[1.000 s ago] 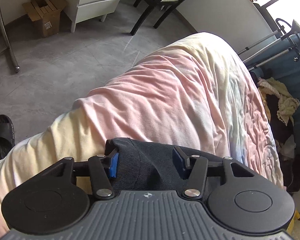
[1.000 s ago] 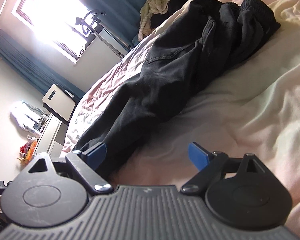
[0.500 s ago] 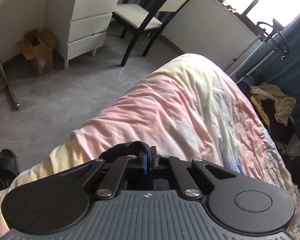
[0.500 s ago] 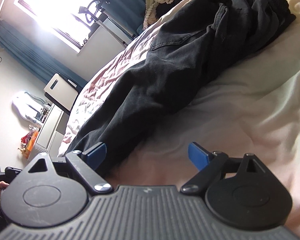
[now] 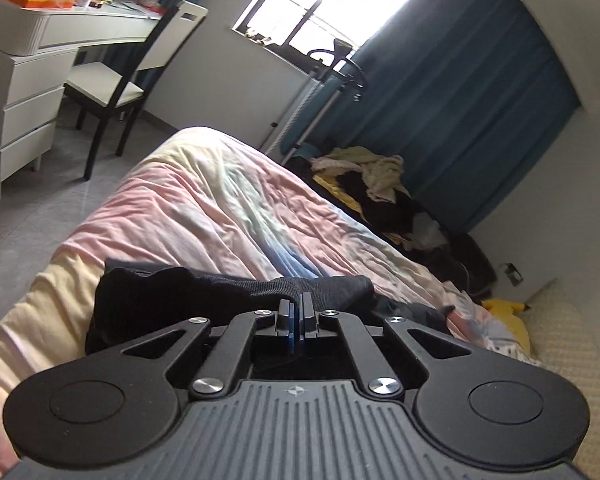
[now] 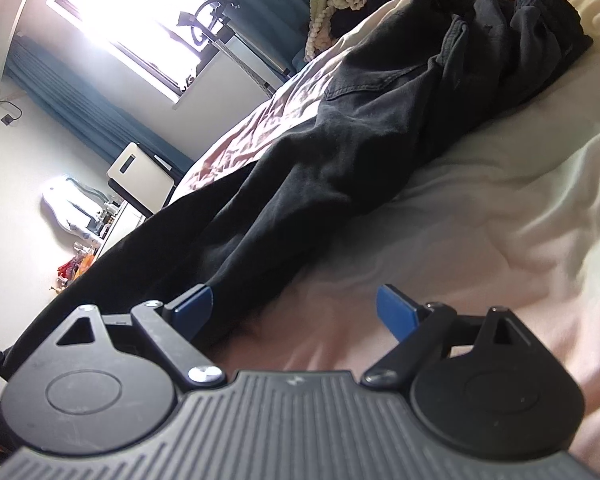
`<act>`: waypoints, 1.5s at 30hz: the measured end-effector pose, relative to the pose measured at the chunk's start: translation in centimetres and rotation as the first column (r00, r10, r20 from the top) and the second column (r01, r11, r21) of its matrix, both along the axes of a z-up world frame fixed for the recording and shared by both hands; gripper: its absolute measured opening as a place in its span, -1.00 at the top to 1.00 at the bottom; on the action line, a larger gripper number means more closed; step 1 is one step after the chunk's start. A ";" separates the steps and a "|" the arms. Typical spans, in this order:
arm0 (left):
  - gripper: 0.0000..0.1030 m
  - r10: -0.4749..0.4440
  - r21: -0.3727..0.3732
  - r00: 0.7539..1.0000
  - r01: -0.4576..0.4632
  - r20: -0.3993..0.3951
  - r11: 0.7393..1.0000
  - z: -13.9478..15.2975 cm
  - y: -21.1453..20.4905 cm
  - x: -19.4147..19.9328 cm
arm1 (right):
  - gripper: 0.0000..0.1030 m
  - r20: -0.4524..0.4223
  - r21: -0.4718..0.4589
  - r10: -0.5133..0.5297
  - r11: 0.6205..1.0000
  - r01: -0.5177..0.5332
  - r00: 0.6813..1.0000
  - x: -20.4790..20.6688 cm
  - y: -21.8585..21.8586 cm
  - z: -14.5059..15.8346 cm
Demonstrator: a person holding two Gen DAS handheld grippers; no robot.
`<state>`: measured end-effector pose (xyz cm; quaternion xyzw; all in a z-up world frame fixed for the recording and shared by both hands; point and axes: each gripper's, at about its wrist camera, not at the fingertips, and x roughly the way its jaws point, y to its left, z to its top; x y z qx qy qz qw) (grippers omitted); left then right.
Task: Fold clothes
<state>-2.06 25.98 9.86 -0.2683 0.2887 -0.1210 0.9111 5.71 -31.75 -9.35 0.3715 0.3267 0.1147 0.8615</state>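
A bed (image 5: 204, 200) fills most of both views, covered by a rumpled quilt in pale pink, cream and faint blue bands. Beyond its far edge in the left wrist view hang dark teal curtains (image 5: 452, 112) beside a bright window (image 5: 340, 4), with a white desk and drawers (image 5: 24, 92) and a black-framed chair (image 5: 120, 88) on the grey floor to the left. A heap of mixed clothes (image 5: 380, 184) (yellow, cream and black pieces, tangled together) lies at the bed's far side under the curtains.

The black trousers (image 6: 360, 140) lie stretched along the quilt in the right wrist view, the bunched, wrinkled end toward the top right and the leg end running down to the lower left. In the left wrist view the same dark cloth shows as a lifted fold just ahead of the left gripper (image 5: 296, 316).

The left gripper's fingers are pressed together with a pinch of the trousers' fabric between them; the cloth rises over the fingertips and drapes to either side.

The right gripper (image 6: 296, 308) hovers low over the quilt with its blue-padded fingers spread wide. Its left pad (image 6: 192, 304) sits right against the edge of the trouser leg, though whether it touches cannot be told, while the other pad stands over bare pink quilt, and nothing is gripped between them.
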 end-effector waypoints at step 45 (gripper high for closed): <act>-0.04 0.103 -0.334 0.934 -0.224 -0.342 0.915 -15.4 13.9 13.8 | -0.75 -0.131 -0.348 0.046 0.933 -0.089 0.990 0.6 4.1 -1.9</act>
